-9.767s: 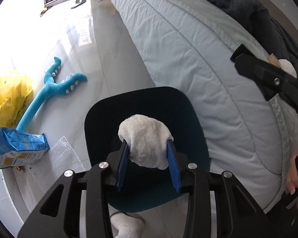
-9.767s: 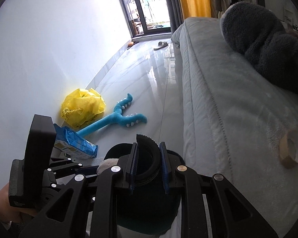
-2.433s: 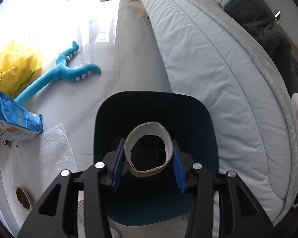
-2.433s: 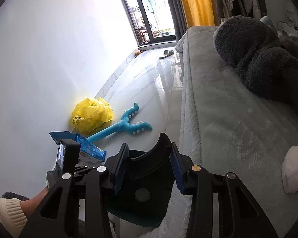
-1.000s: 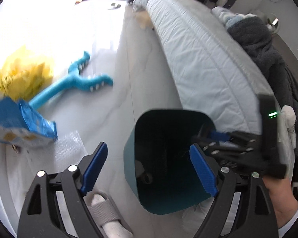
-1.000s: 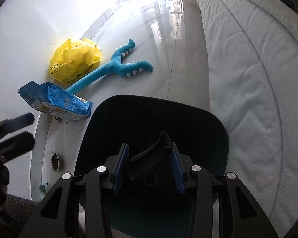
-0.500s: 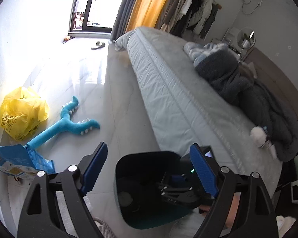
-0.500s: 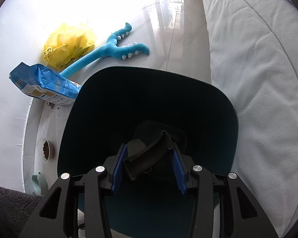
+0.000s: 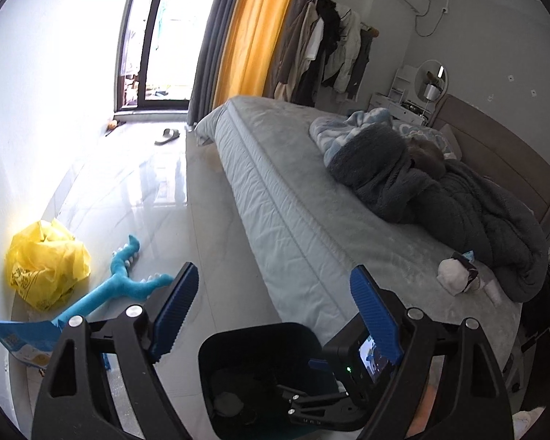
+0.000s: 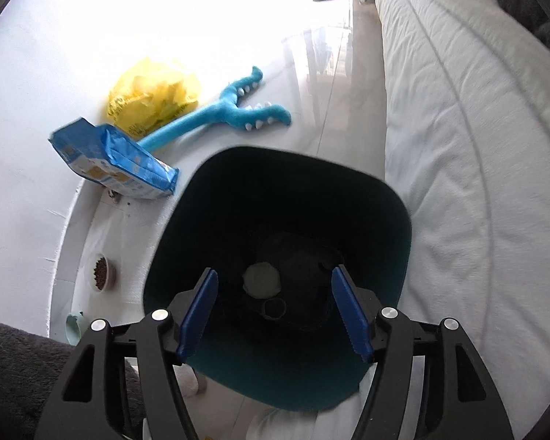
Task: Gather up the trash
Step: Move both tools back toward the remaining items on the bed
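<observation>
A dark teal trash bin (image 10: 348, 190) stands on the floor beside the bed. My right gripper (image 10: 273, 311) is open and empty right over its mouth. Inside lie a white wad (image 10: 262, 279), a cardboard ring (image 10: 274, 307) and dark pieces. My left gripper (image 9: 275, 315) is open and empty, raised above the bin (image 9: 238, 344) and facing the bed. A white wad (image 9: 452, 275) with a dark wrapper lies on the bed (image 9: 293, 198) near the grey blanket. The right gripper's body (image 9: 363, 363) shows over the bin in the left wrist view.
On the floor by the wall lie a yellow plastic bag (image 10: 154, 91), a blue toy (image 10: 234, 110) and a blue food bag (image 10: 110, 157). A pet food bowl (image 10: 99, 270) sits at the left. A grey blanket (image 9: 440, 198) is heaped on the bed.
My right gripper opened over the bin and the dark curved piece it held dropped inside. My left gripper, open since dropping the cardboard ring, lifted and tilted up toward the bed.
</observation>
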Motion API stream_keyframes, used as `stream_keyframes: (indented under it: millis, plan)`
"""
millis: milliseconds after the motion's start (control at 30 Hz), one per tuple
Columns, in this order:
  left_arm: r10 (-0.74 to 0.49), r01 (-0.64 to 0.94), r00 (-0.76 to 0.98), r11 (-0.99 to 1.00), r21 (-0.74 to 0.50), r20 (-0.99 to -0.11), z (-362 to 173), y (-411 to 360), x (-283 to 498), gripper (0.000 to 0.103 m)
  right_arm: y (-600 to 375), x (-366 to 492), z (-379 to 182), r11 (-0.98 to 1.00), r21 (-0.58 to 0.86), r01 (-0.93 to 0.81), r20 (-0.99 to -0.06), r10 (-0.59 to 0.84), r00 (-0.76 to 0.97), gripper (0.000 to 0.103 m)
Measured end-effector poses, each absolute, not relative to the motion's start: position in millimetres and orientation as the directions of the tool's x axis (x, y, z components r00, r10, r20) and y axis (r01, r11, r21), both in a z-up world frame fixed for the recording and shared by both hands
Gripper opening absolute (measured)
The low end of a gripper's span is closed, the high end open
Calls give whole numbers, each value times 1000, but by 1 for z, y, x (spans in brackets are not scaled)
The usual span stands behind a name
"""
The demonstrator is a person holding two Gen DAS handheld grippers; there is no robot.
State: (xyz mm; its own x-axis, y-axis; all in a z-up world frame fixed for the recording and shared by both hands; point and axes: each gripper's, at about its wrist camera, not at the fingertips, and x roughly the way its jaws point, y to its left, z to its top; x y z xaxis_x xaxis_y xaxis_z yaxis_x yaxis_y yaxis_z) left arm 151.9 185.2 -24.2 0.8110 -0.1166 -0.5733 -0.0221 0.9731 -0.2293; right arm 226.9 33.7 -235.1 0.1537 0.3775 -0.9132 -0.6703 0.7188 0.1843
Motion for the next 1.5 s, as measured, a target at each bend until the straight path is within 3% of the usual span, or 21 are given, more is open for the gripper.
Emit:
stream_keyframes:
  millis: [400, 733, 1500]
  plan:
    - [-93, -15, 857, 979, -204, -506, -9, 145, 164, 87, -21, 215, -156, 685, 157, -712, -798, 512, 316, 66]
    - [-125, 32, 866, 980, -196, -483, -9, 97, 182, 88, -92, 240, -105, 751, 75, -656, -705, 505, 498, 66]
    - [-199, 147, 814, 979, -138, -546, -34, -10, 231, 94, -248, 282, -82, 881, 64, -469, -624, 402, 670, 68]
